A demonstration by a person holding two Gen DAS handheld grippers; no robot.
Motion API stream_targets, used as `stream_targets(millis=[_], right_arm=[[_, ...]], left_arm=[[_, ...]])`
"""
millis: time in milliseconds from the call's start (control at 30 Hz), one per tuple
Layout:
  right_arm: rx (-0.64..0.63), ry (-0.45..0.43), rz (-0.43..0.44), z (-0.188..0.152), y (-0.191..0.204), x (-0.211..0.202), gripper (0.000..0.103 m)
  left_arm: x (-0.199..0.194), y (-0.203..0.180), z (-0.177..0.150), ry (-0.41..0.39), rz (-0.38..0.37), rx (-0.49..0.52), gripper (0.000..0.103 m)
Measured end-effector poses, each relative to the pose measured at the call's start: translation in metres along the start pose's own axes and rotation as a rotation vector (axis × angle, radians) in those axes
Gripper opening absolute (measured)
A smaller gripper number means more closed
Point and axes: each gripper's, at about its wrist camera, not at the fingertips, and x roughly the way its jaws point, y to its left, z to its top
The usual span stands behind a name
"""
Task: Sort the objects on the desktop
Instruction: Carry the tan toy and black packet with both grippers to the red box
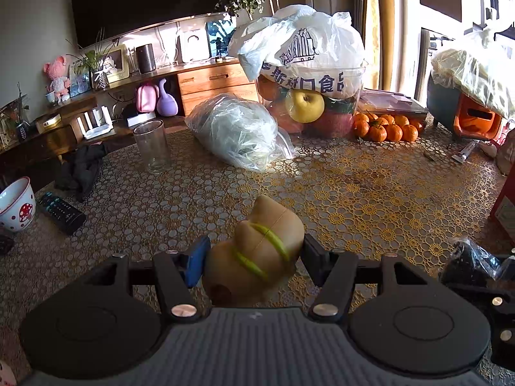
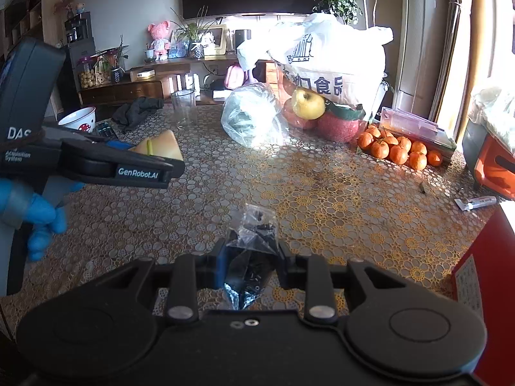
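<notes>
Two grippers each hold one thing above the patterned table [image 1: 370,193]. Between the fingers of the left gripper [image 1: 254,257] sits a tan toy [image 1: 264,251] with green stripes, clamped from both sides. The right gripper [image 2: 251,257] pinches a small clear bag of dark parts [image 2: 254,241], which sticks out past its fingertips.

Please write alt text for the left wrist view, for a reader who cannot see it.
The left gripper holds a tan toy with green bands above a table with a patterned cloth. Farther back stand an empty glass, a clear plastic bag, a container of fruit and a pile of tangerines.
</notes>
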Motion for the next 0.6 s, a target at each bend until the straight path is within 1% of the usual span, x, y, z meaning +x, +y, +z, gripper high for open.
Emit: stream_targets(millis=[200, 300, 600], right_arm=[[0.020, -0.010, -0.009, -0.006, -0.003, -0.020, 0.029], [0.032, -0.016, -0.009, -0.008, -0.004, -0.031, 0.029], [0.047, -0.045, -0.029, -0.016, -0.009, -0.073, 0.029]], left_arm=[[-0.028, -0.014, -0.010, 0.011, -0.013, -0.006, 0.060], [-0.045, -0.021, -0.013, 0.002, -0.012, -0.009, 0.060], [-0.092, -0.043, -0.020, -0.006, -0.053, -0.016, 0.060]])
